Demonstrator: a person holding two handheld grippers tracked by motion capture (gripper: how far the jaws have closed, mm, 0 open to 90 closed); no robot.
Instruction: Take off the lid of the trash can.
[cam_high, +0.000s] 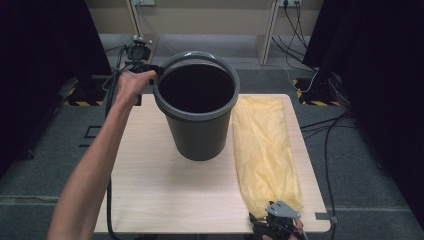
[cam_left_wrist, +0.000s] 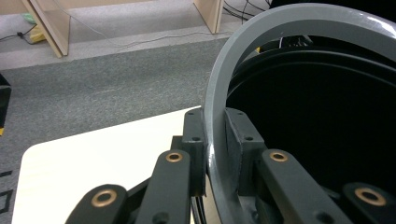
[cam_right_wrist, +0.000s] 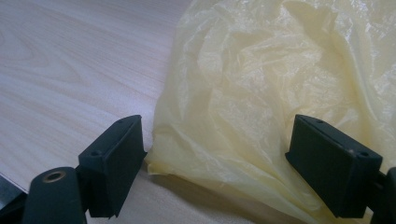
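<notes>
A dark grey bin stands upright at the back middle of the wooden table. Its grey rim ring is tilted, raised at the far side. My left gripper is shut on that ring at the bin's left; in the left gripper view the ring runs between the pads of the left gripper. A crumpled yellow plastic bag lies flat along the table's right side. My right gripper is at the bag's near end, open, with the bag lying between the jaws of the right gripper, untouched by either pad.
Black curtains flank both sides. Cables trail over the grey carpet on the right. Wooden furniture legs stand behind the table. Bare tabletop lies in front of the bin and to its left.
</notes>
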